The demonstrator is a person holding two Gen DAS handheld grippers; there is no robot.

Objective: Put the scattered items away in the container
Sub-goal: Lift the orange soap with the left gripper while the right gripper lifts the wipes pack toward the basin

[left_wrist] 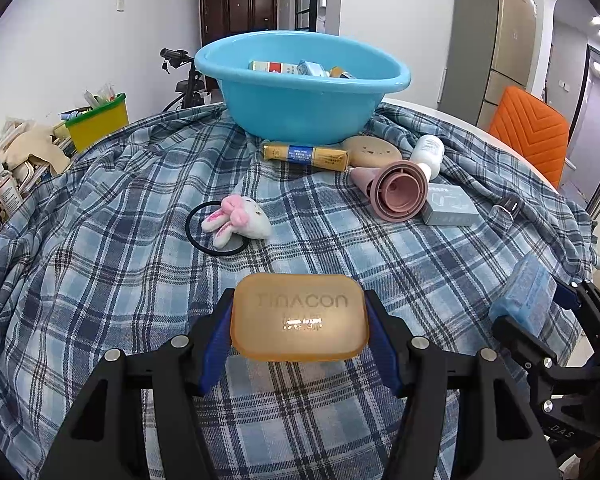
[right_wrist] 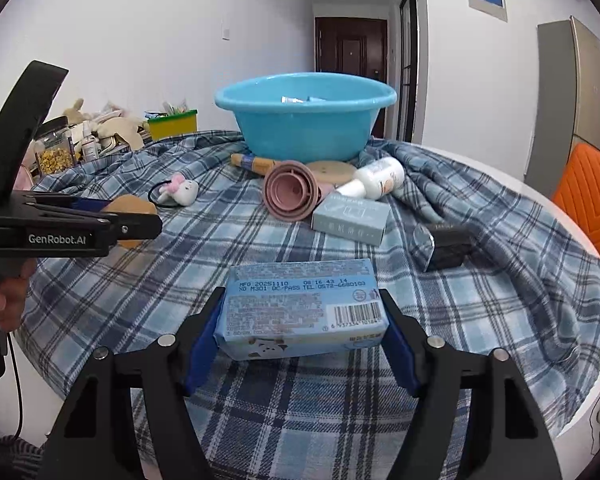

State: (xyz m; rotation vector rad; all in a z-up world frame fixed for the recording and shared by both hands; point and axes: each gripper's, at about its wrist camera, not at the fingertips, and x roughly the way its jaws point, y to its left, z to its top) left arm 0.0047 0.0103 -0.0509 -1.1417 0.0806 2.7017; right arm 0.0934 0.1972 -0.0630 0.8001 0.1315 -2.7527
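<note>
My left gripper (left_wrist: 299,300) is shut on an amber soap bar (left_wrist: 300,316), held just above the plaid cloth (left_wrist: 120,240). The right gripper (right_wrist: 302,294) is shut on a light-blue tissue pack (right_wrist: 300,312), its pads pressing both ends. A blue basin (left_wrist: 300,112) stands at the far side with several small packs inside. In front of it lie a gold tube (left_wrist: 306,155), a beige disc (left_wrist: 372,150), a white bottle (left_wrist: 428,152), a pink funnel (left_wrist: 398,190), a grey box (left_wrist: 450,204), a dark clip (left_wrist: 508,206) and a bunny hair tie (left_wrist: 240,220).
A yellow-green bin (left_wrist: 98,122) and clutter sit beyond the table's left edge. An orange chair (left_wrist: 532,136) and a fridge (left_wrist: 496,40) stand at the right. A hand (right_wrist: 4,296) holds the left gripper's handle. The white table rim (right_wrist: 520,184) shows at the right.
</note>
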